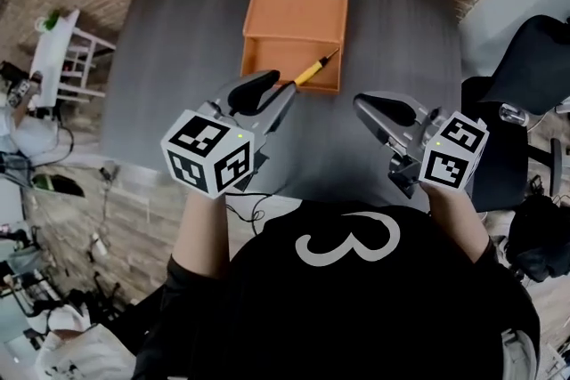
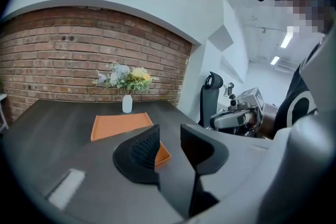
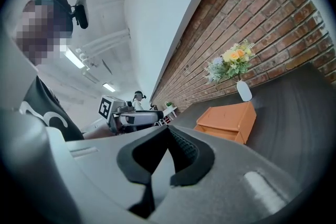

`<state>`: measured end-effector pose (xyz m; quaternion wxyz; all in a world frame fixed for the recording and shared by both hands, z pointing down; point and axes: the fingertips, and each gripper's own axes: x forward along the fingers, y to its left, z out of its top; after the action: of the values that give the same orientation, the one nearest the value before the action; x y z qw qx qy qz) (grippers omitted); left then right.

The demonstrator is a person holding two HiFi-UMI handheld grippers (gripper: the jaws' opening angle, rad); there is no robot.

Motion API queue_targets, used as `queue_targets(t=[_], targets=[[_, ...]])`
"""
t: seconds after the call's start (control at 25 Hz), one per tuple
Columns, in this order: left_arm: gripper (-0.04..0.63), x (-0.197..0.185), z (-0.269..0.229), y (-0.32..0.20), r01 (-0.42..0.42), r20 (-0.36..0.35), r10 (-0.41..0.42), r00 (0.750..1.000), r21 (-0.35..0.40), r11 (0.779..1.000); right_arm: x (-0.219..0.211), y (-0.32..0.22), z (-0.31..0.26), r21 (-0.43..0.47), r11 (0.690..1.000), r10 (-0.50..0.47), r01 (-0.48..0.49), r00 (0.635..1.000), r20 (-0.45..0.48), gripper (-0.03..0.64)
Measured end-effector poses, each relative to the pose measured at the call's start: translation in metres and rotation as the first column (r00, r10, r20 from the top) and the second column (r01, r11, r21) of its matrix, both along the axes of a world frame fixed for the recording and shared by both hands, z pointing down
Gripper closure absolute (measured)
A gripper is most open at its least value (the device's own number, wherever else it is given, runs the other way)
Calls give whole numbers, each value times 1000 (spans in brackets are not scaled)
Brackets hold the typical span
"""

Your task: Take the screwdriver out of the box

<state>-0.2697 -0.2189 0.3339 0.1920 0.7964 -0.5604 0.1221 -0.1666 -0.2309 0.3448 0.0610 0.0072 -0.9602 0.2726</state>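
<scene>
screwdriver (image 1: 312,69) is in the near half of the open orange box (image 1: 294,18), lying slantwise, yellow grip, dark end over the near rim toward the left tool (image 1: 272,93). Left tool's jaws are apart with nothing between them, just short of that end. Right tool (image 1: 370,111) is off to the side, tips together, empty

Next step as I read it: bring the left tool in along the shaft line, straddle the yellow grip not the thin shaft, close square, lift clear of the rim before pulling back. The box is light, so dragging may shift it on the bench (image 1: 178,58)

Writing: only a white "3" on the person's black shirt; marker cubes carry patterns, no text; no brand readable on box or screwdriver
</scene>
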Motion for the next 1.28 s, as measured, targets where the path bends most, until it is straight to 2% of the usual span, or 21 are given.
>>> queue_targets(t=[0.24, 0.44, 0.72, 0.84, 1.04, 1.28], targets=[[388, -8, 28, -38, -144, 49, 150, 988, -105, 984, -9, -10, 17, -36, 997, 72, -73, 997, -35, 615], [362, -10, 60, -65, -233, 107, 257, 960, -198, 952, -6, -22, 27, -56, 987, 149, -152, 987, -57, 615], [374, 2, 106, -90, -317, 99, 361, 927, -307, 897, 5, -30, 46, -85, 968, 227, -234, 970, -86, 615], [371, 4, 130, -95, -329, 134, 399, 907, -363, 872, 8, -30, 53, -99, 960, 254, -263, 962, -98, 615], [368, 6, 165, -101, -316, 176, 425, 888, -438, 842, 14, -30, 61, -110, 949, 285, -296, 952, -110, 615], [380, 2, 197, -109, -288, 202, 431, 880, -494, 820, 13, -30, 73, -130, 940, 301, -316, 945, -127, 615]])
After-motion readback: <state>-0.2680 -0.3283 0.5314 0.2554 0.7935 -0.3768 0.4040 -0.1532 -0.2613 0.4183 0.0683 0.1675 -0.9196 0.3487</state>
